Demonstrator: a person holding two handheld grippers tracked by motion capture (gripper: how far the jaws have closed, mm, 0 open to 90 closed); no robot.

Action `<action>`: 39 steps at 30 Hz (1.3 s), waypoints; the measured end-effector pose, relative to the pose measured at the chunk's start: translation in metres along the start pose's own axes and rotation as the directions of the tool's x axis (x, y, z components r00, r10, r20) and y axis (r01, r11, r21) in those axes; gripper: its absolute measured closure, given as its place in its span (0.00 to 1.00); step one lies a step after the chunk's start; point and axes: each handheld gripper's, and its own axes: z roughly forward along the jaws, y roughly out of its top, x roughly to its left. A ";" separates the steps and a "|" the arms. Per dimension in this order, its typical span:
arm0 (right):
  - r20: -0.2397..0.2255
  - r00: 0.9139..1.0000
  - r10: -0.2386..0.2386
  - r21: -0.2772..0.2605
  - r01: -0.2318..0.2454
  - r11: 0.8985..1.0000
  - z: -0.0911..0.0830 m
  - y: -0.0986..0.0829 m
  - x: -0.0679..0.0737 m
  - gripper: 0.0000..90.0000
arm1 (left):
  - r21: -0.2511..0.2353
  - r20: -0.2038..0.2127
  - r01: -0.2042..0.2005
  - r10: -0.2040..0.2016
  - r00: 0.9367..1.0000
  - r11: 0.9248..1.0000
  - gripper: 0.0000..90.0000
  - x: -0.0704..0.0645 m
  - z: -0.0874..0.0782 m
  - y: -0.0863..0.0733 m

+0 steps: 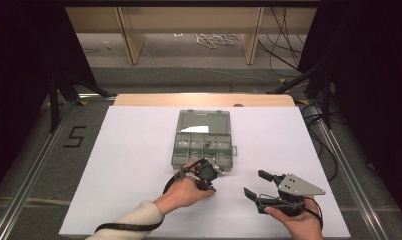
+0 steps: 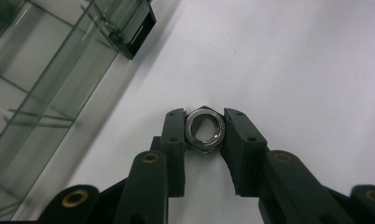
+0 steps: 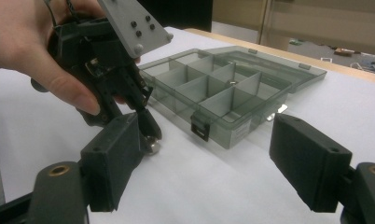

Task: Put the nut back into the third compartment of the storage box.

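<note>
Two black jaws of the left gripper are closing on a steel hex nut, which is lying flat on the white table cover just in front of the open compartment box. The pads are meeting opposite flats of the nut, so the hold is looking square; squeezing firmly before lifting should be keeping it from twisting out. Lifting straight up, then carrying it over the near wall of the box, seems the clean way to a compartment. The right gripper is hovering released, jaws spread wide, to the right of the box and well clear of the nut.
</note>
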 end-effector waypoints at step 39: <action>0.008 1.000 0.005 0.016 -0.005 1.000 0.000 0.000 0.000 0.28 | -0.116 -0.038 0.022 -0.026 0.999 0.993 0.78 0.008 -0.032 0.007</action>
